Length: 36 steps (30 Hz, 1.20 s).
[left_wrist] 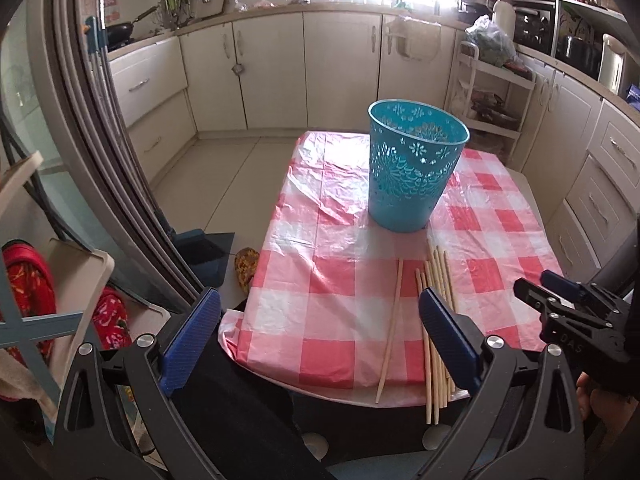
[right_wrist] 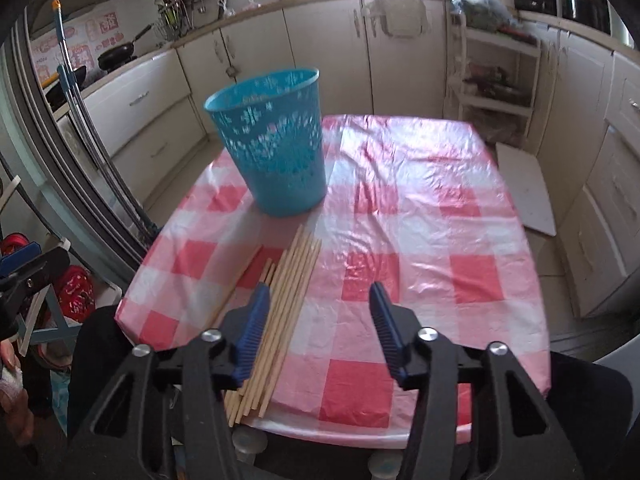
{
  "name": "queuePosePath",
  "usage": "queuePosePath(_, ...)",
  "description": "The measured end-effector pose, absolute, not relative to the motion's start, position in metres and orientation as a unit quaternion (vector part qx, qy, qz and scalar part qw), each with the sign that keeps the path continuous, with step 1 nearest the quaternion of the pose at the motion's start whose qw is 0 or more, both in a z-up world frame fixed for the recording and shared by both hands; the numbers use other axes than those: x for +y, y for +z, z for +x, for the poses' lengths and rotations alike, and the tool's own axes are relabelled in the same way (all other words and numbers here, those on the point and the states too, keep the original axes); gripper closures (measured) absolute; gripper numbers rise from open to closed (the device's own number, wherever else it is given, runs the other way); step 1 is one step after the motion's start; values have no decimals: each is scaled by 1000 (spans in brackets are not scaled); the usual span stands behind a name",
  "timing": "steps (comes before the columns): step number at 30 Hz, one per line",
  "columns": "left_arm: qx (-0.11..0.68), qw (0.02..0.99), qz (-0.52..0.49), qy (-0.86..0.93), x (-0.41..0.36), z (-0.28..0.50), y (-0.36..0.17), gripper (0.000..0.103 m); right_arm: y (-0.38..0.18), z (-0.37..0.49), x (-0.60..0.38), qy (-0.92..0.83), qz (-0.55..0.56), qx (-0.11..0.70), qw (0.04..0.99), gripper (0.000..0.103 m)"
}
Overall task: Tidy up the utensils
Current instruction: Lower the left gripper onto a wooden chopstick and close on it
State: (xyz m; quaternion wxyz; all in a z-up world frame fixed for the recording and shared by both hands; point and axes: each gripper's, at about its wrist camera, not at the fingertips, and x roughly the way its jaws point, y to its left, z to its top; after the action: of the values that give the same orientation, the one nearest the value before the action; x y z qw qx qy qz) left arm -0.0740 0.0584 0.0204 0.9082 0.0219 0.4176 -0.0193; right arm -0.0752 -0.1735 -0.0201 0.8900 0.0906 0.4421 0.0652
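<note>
Two grippers: both above the near edge of the table, neither touching anything
Table [right_wrist: 420, 208]: covered by a pink-and-white checked plastic cloth, wrinkled; the cloth hangs over the near and left edges
Chopsticks [right_wrist: 280, 312]: a loose bundle of pale wooden sticks lying flat at the near edge, left of the cloth's middle in the right wrist view; near ends jut out past the table edge; far ends point toward the basket and stop short of it
Single chopstick [left_wrist: 390, 328]: lies apart, just left of the bundle, its near end also over the edge
Basket [right_wrist: 272, 152]: teal, perforated plastic, upright, mouth open; stands beyond the chopsticks, near the left edge as the right wrist view shows it
Left gripper [left_wrist: 320, 340]: jaws wide apart, nothing between the pads; its right finger overlaps the bundle in view, contact cannot be told
Right gripper [right_wrist: 316, 328]: jaws partly open, gripping nothing; part of the bundle lies below the gap beside its left finger
Open room: right half of the cloth bare; clear cloth between basket and stick tips; floor open to the left of the table
Surroundings: cream kitchen cabinets [left_wrist: 280, 68] well beyond the far edge
</note>
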Motion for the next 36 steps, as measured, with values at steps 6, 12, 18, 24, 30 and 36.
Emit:
queuePosePath(6, 459, 886, 40, -48, 33, -33, -28, 12, -63, -33, -161, 81, 95, 474, 871, 73)
queuePosePath(12, 481, 872, 54, -75, 9, -4, -58, 18, -89, -7, -163, 77, 90, 493, 862, 84)
queuePosePath(18, 498, 860, 73, -82, -12, 16, -81, 27, -89, 3, -171, 80, 80, 494, 862, 84)
queuePosePath(24, 518, 846, 95, -81, -20, 26, -103, 39, -91, 7, -167, 92, 52, 495, 862, 84)
queuePosePath(30, 519, 842, 111, -96, -27, 28, -112, 59, -92, 8, -167, 102, 10, 498, 861, 94)
queuePosePath(36, 524, 828, 132, -152, -42, 34, -110, 98, -92, 12, -181, 121, -2, 510, 852, 95)
